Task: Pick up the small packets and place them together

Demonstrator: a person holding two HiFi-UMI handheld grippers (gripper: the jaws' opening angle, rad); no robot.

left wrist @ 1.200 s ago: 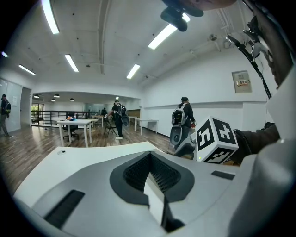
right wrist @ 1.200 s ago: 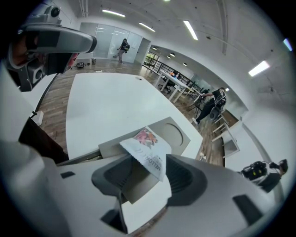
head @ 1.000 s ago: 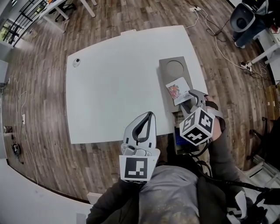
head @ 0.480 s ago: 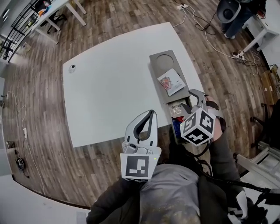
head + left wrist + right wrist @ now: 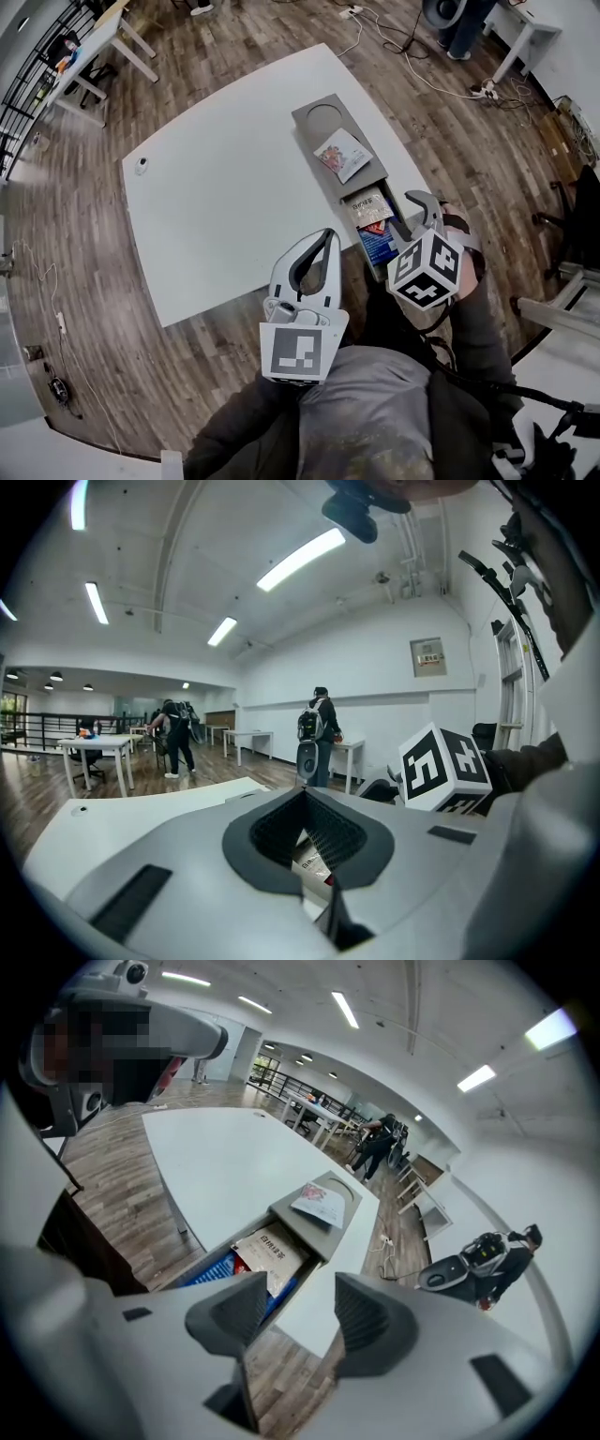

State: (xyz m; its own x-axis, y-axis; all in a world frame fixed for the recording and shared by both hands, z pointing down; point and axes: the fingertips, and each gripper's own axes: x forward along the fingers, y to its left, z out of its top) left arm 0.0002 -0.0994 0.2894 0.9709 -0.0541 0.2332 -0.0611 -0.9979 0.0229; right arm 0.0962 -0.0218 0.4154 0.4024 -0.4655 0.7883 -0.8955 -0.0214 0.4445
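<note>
A person seated at the near edge of a white worktop (image 5: 216,187) holds a two-jaw tool in each hand above a long grey box (image 5: 302,114) that lies along the worktop's right side. The left tool (image 5: 325,236) has its jaws pressed together at the tips, with nothing caught in the loop they form. It points across the near edge of the worktop, just left of the box. The right tool (image 5: 424,202), topped by its marker cube (image 5: 426,270), has its jaws spread wide and empty and tilts down beside the near right end of the box. The small packets are all at the box. One with a pink and red print (image 5: 340,155) lies flat on the grey lid, just below a round recess (image 5: 323,120). A pale packet with dark lettering (image 5: 369,206) lies in the open compartment nearer the person, overlapping a blue packet (image 5: 380,246) at the compartment's near end. The right gripper view shows the same three in line beyond its parted jaws. A small object (image 5: 142,165) sits alone at the worktop's far left corner, well apart from the box. The floor (image 5: 84,281) is wood plank, with cables (image 5: 412,66) trailing past the far right corner. In the left gripper view, a person with a backpack (image 5: 319,726) stands at a distant desk.
</note>
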